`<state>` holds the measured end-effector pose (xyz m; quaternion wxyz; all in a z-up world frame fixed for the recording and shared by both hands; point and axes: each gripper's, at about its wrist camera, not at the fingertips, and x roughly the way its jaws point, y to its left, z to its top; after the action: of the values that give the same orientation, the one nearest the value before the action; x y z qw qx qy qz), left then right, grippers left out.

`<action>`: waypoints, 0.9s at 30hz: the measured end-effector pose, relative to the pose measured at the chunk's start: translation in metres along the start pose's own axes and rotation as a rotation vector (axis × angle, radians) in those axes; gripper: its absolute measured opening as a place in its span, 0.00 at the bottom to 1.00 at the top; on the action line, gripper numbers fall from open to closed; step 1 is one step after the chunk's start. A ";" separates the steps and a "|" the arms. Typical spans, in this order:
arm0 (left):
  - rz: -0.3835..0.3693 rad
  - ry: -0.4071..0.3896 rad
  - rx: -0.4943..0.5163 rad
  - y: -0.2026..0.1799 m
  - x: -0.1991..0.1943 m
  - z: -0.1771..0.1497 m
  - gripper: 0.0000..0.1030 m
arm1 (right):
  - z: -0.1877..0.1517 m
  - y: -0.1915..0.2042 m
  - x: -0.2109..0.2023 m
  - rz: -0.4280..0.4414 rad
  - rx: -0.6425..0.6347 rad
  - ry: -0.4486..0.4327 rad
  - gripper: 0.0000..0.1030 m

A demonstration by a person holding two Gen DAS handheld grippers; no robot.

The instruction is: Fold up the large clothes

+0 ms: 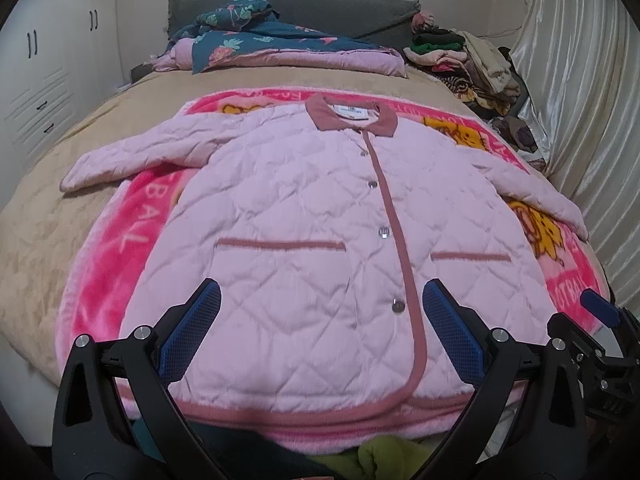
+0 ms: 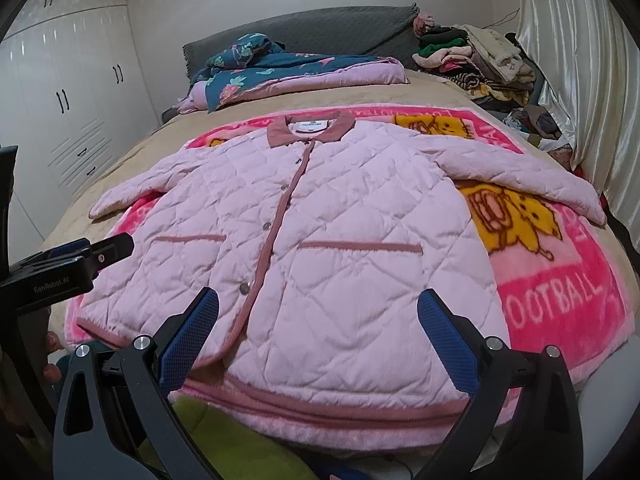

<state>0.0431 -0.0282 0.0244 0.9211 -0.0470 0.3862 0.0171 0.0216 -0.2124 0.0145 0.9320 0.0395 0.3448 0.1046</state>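
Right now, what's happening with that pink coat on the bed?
A person holds a tool in each hand over a pink quilted jacket spread flat, buttoned, on a pink blanket. The left tool and right tool are both open and hold nothing. Both sleeves lie spread out, so no fold shows yet.

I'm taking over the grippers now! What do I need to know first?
Left gripper: open, empty, above the hem.
Right gripper: open, empty, above the hem.
The pink quilted jacket lies flat, front up, snapped shut, on the pink blanket on the bed; both sleeves are spread out.
Done: jacket laid out flat.
Left: all the folding. Probably bring the sleeves in first, then fold the body.
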 end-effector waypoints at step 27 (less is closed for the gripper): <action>0.021 -0.016 0.000 -0.014 0.048 0.108 0.92 | 0.117 -0.040 0.042 0.083 0.136 -0.082 0.96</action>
<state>0.1550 -0.0320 0.0666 0.9239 -0.0427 0.3793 0.0269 0.1352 -0.2428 0.0708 0.9354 0.1211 0.3106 0.1176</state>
